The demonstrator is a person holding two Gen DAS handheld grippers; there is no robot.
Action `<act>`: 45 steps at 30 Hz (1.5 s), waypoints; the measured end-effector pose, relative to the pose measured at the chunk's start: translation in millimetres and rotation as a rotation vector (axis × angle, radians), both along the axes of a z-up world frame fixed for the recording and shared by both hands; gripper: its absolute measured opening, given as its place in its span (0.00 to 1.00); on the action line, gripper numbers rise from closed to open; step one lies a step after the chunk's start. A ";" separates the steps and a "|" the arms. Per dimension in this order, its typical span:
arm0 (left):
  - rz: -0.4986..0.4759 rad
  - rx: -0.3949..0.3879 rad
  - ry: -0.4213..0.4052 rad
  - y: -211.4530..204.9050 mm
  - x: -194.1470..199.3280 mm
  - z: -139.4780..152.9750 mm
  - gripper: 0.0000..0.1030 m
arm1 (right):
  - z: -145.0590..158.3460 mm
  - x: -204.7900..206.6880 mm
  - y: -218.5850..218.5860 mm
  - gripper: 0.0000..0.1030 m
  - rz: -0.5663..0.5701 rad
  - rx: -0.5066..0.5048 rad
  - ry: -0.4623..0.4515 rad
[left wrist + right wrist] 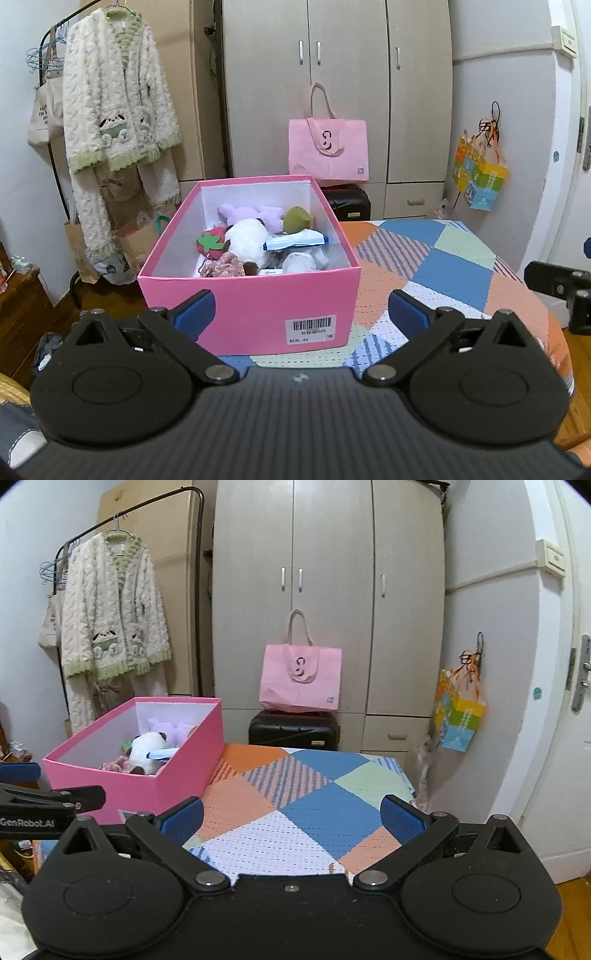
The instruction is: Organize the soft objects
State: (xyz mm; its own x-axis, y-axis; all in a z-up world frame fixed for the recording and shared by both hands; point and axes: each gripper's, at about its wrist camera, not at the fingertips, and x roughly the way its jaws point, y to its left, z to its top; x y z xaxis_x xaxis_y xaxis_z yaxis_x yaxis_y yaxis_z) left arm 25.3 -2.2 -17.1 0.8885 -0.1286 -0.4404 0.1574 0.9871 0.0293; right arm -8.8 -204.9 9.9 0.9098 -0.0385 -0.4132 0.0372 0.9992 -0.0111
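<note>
While both grippers hang over the near edge of the patchwork blanket (295, 812), neither one grips anything. The left gripper (301, 314) has its blue pads (195, 314) spread wide, released, and faces the near wall of the pink box (255, 306), with the pads either side of that wall but apart from it. The right gripper (291, 819) is likewise spread and empty, with only the blanket's blue, orange and white patches between its pads (400, 821).

The pink box stands on the left part of the blanket, its lid off, a barcode label (310, 330) on its near wall. Inside lie the soft toys: a white plush with dark patches (245, 242) in the middle, a purple plush (251, 216) against the far wall, a green rounded one (297, 219) at the far right, a red strawberry with a green leaf (210, 242) at the left, and a floral cloth piece (225, 267) near the front. A blue and white packet (297, 242) lies across the pile; what sits beneath it at the right looks like pale cloth, though I cannot tell for sure.

Beyond the blanket, a pink tote bag (301, 677) rests on a black suitcase (293, 731) before the wardrobe (328, 590). A fleecy cream robe (114, 110) hangs at the far left.
</note>
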 end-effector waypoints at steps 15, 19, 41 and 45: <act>0.010 -0.001 -0.055 1.2 -5.4 -3.2 0.98 | -2.3 -0.9 3.4 1.00 -0.057 -0.008 -0.029; 0.032 0.000 -0.070 2.1 -5.5 -4.8 0.98 | -3.3 -0.6 6.8 1.00 -0.063 -0.019 -0.029; 0.016 0.014 -0.080 2.3 -5.3 -7.3 0.99 | -4.8 -0.6 9.0 1.00 -0.098 -0.042 -0.035; 0.015 0.014 -0.081 2.2 -5.7 -7.3 0.99 | -5.3 0.1 7.7 1.00 -0.101 -0.042 -0.033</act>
